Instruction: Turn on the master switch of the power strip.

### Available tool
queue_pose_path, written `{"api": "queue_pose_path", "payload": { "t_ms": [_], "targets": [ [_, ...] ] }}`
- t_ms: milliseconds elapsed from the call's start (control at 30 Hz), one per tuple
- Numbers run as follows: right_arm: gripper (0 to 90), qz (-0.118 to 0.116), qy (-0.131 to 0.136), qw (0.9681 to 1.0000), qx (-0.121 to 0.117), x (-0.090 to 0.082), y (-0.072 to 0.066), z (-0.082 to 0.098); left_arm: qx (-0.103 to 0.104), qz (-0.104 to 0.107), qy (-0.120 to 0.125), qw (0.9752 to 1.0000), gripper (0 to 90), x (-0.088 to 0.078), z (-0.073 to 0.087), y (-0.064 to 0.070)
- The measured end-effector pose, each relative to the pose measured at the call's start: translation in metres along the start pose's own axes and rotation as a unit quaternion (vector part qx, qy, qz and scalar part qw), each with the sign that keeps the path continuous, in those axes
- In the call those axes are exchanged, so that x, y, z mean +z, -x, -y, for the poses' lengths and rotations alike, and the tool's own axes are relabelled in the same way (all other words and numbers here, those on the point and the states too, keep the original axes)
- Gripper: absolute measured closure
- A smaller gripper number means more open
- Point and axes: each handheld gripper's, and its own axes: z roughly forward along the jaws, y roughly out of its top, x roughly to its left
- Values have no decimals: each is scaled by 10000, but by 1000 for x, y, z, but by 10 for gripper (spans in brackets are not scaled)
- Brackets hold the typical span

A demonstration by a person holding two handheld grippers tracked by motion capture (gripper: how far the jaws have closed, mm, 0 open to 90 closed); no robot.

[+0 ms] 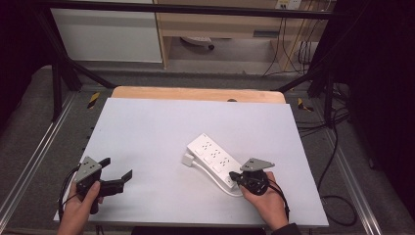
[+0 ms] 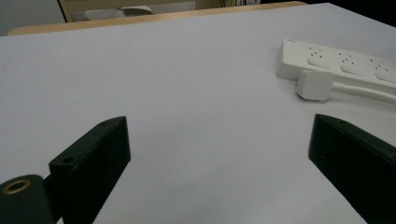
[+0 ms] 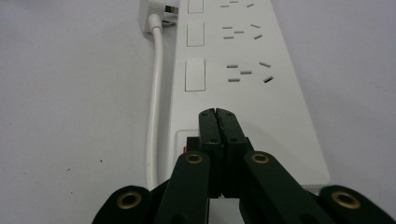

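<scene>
A: The pale grey worktop (image 1: 147,132) carries what?

B: A white power strip (image 1: 214,156) with three socket groups and switches, lying slantwise; its plug (image 1: 188,160) rests just beside its far end.

A: And the tools?

B: Right tool (image 3: 215,113) is closed, tips over the strip's near end. Left tool (image 1: 117,169) gapes wide, well apart from the strip.

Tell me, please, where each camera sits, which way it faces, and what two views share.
High view: above the person's side, looking forward and down on the table; both hands, the left claw and the right claw show.
Left gripper view: on the left claw, looking level across the table toward the power strip and plug; its open jaws show.
Right gripper view: on the right claw, looking along the power strip; its shut jaws are over the strip's near end.
Shared: all views see the power strip and its cord.
</scene>
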Motion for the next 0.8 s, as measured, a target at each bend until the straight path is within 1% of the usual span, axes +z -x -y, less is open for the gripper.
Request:
{"api": "queue_pose_path", "payload": {
  "t_ms": [433,600,800],
  "targets": [
    [900,21,-1,10000,29,0,0,1,-5,-2,-10,10000,58,0,0,0],
    [900,84,15,9999,-53,0,-2,2,-13,6,-13,10000,57,0,0,0],
    [900,115,7,9999,-79,1,-3,2,-35,-10,-4,10000,58,1,0,1]
  ]
}}
